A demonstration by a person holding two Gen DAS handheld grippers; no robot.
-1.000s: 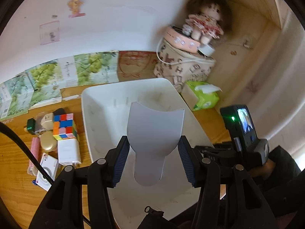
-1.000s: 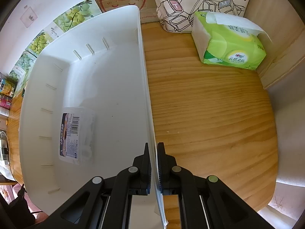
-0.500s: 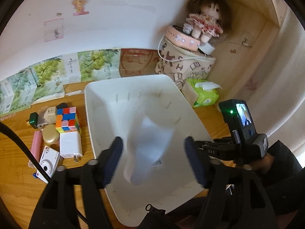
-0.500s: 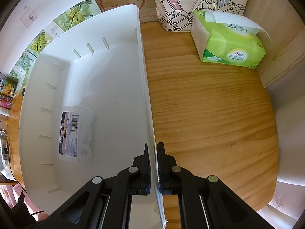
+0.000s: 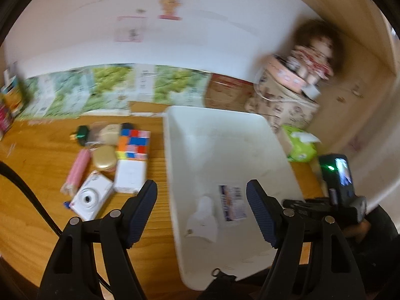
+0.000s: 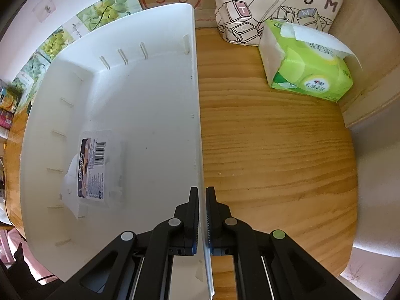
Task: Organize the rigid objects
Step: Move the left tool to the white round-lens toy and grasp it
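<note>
A white plastic bin (image 5: 252,135) stands on the wooden table; its right wall (image 6: 196,105) is pinched by my right gripper (image 6: 202,191), which is shut on it. Inside lie a clear labelled box (image 6: 96,165) and a white scoop-shaped piece (image 5: 202,221), partly under the box in the right wrist view (image 6: 71,172). My left gripper (image 5: 201,200) is open and empty above the bin's near left wall. Left of the bin lie a Rubik's cube (image 5: 133,143), a white charger (image 5: 131,176), a white camera (image 5: 91,198), a gold case (image 5: 103,158) and a pink tube (image 5: 76,171).
A green tissue pack (image 6: 306,65) and a printed canvas bag (image 6: 275,7) stand right of the bin; a doll (image 5: 313,51) sits on the bag. Grape-print boxes (image 5: 105,92) line the back wall. The right gripper's camera unit (image 5: 338,175) shows at the right.
My left gripper opened and let go of the white scoop-shaped piece, which dropped into the bin beside the labelled box. The left gripper swung left. The right gripper kept its hold.
</note>
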